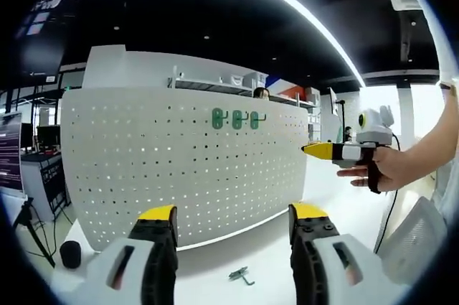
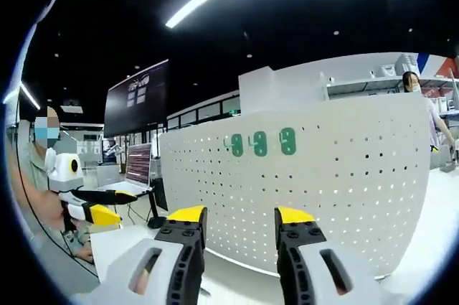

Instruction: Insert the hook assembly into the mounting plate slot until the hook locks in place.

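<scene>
Readable text: none in either view.
Dark hanging screen [image 2: 137, 97]: pale lines of writing at its top, too small to read.
Laptop screen [image 2: 138, 164]: rows of blurred text, not legible.
Monitor at far left [image 1: 10, 153]: lines of text, too blurred to read.
Green hooks on the white pegboard [image 2: 259, 143]: three rounded shapes in a row; they are not digits or letters.

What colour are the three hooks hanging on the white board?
Green hooks, clearest in the right gripper view.
</scene>
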Motion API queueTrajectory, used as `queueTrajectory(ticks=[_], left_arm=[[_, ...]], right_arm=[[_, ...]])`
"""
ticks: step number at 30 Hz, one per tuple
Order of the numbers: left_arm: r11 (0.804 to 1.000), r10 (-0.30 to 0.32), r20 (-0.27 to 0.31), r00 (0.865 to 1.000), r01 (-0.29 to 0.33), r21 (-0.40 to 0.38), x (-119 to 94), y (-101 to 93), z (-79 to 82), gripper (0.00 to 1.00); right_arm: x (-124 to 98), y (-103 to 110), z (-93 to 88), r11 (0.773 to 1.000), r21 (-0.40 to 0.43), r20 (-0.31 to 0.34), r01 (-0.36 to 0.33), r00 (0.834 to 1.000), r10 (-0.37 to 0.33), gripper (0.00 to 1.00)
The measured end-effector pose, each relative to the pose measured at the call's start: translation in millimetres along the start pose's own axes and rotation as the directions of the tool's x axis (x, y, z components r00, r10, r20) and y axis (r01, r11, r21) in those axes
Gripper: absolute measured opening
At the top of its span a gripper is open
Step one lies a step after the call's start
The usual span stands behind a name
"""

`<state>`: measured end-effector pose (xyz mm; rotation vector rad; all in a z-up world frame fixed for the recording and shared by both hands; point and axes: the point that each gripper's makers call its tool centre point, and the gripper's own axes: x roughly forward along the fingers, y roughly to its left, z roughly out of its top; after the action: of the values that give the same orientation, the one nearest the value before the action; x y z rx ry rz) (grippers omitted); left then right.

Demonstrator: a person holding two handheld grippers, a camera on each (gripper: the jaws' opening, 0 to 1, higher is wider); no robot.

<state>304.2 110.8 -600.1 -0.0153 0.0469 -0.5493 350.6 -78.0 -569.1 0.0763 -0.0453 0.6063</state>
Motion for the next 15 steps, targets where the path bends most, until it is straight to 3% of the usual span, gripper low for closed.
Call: queueTrajectory(ticks=[15], left_arm=[[1.000,0.001,-0.006,1.000,-0.001,-0.008,-3.4,3.0,-5.7,0.67]], right_arm=[[-29.8,9.9,-20.8,1.000,0.009,-0.032,-0.025,0.999,0.025,0.40]])
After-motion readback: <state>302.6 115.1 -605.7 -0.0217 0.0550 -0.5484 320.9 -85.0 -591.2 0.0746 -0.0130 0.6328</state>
